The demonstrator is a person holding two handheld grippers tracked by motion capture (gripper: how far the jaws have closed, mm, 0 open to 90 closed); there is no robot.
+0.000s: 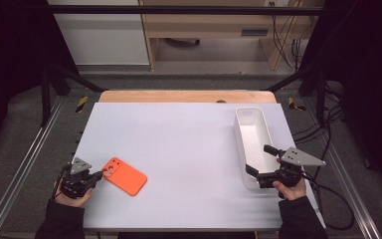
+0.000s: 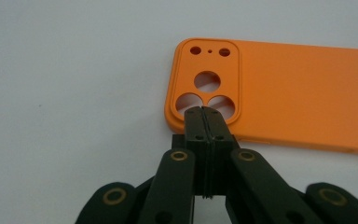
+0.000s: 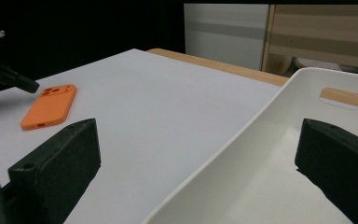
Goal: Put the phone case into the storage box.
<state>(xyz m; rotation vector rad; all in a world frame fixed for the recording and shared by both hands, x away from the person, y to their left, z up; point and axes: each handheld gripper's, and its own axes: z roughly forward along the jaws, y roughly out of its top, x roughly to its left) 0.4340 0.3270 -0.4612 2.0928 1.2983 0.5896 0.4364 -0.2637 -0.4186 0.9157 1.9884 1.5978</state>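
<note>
1. White and matte, the table top covers most of a wooden table whose pale edge shows along the far side; beyond it stand a light cabinet and a wooden desk on a grey floor, with dark frame rails at both sides.
2. On the near left part of the surface lies the orange phone case, flat, back upward, its camera end turned toward the left gripper.
3. This case is smooth, matte and rectangular with rounded corners; the left gripper view shows a raised camera panel with three large round holes and smaller ones above them.
4. That gripper's black jaws are pressed together, their tips over the case's camera corner; whether they pinch its edge cannot be told.
5. A hand in a dark sleeve holds that tool at the table's near left edge.
6. Well apart, at the right, stands a long white plastic bin with smooth walls and a slot handle in its far end.
7. Here the right gripper has its jaws spread wide, one on each side of the bin's near left wall.
</note>
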